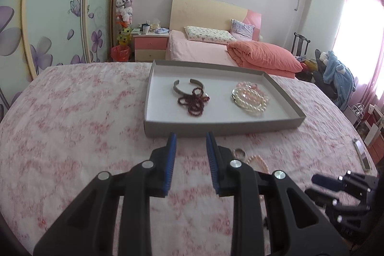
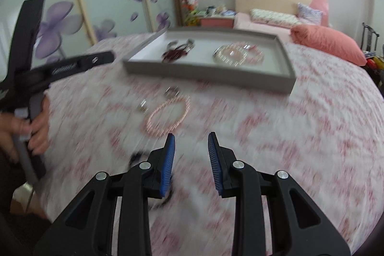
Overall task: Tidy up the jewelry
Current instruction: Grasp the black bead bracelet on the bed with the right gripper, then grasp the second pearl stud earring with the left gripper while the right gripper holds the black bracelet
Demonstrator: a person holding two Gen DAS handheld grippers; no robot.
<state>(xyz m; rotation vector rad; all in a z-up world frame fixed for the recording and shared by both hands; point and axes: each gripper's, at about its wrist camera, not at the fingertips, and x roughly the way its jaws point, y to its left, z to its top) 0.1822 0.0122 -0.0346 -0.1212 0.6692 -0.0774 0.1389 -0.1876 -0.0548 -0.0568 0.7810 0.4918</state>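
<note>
A grey shallow tray [image 1: 216,127] [image 2: 206,72] sits on the floral cloth. In it lie a metal cuff bangle [image 1: 177,88], a dark red bead string [image 1: 195,101] [image 2: 174,54] and pearl and pink bracelets [image 1: 250,97] [image 2: 237,54]. On the cloth before the tray lie a pink bead necklace [image 2: 168,115] [image 1: 260,161], a silver ring [image 1: 239,152] [image 2: 171,91] and a small metal piece [image 2: 142,106]. My left gripper [image 1: 191,138] is open and empty just before the tray. My right gripper [image 2: 191,139] is open and empty near the necklace; a dark item [image 2: 136,156] lies by its left finger.
The right gripper's body [image 1: 340,186] shows at the left view's lower right; the left gripper and hand [image 2: 36,78] show at the right view's left. A phone [image 1: 362,155] lies at the cloth's right edge. A bed [image 1: 216,49] stands behind.
</note>
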